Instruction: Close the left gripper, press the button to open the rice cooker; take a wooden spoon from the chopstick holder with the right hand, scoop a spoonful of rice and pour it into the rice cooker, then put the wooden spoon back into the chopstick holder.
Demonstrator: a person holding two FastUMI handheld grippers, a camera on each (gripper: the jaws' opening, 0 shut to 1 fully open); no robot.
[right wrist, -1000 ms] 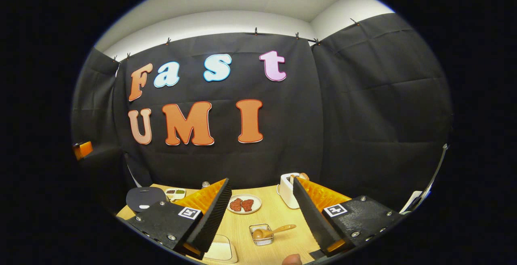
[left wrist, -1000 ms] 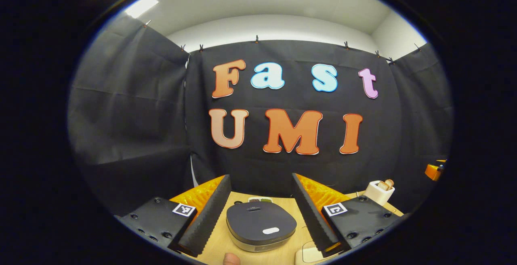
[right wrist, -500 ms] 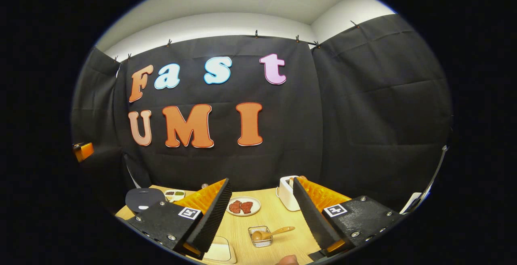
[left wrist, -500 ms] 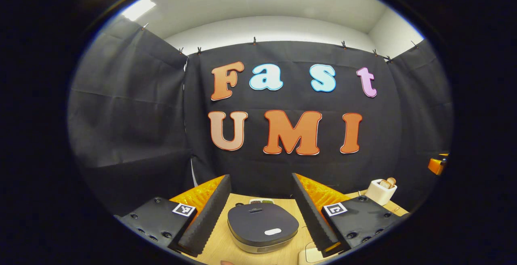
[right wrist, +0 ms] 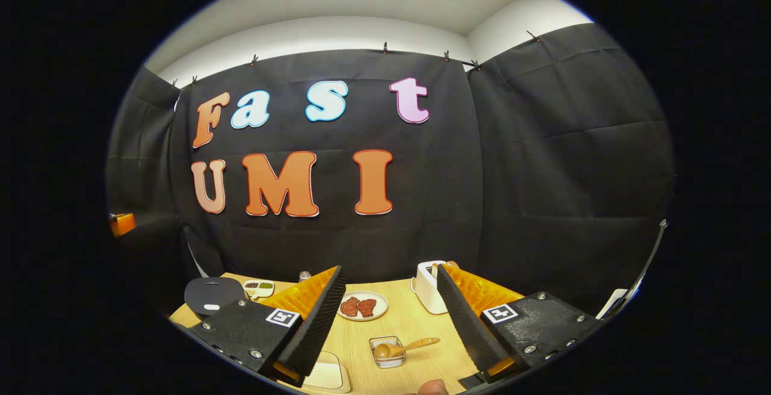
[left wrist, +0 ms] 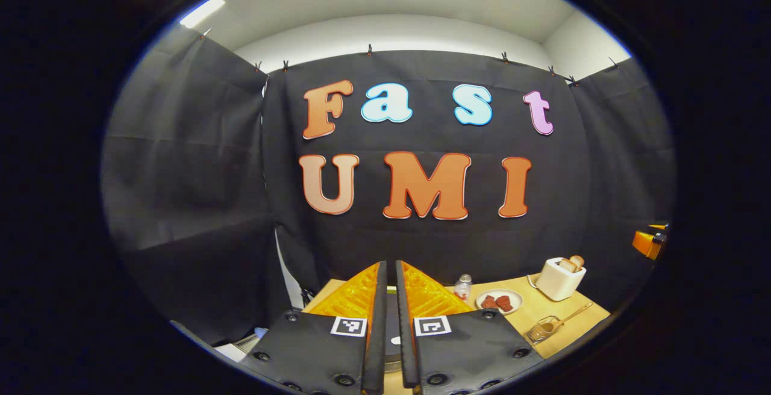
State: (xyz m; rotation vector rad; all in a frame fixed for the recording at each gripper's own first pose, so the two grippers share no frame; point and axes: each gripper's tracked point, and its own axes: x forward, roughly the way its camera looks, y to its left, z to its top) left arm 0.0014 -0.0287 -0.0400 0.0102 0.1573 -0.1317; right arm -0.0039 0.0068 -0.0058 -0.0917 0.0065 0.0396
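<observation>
fingers of the left gripper [left wrist: 390, 323] pressed together on nothing, lined up over the dark rounded rice cooker [right wrist: 212, 294] so its pale button can be pushed; right gripper [right wrist: 390, 317] wide apart, empty, facing the wooden spoon [right wrist: 402, 347] in the wire chopstick holder [right wrist: 388, 351].

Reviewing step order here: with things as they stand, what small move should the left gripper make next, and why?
Probably ease the left gripper down onto the pale button seen through the slit between its fingers. Its fingers are already closed, and the rice cooker lid is still down, so pressing comes next.
</observation>
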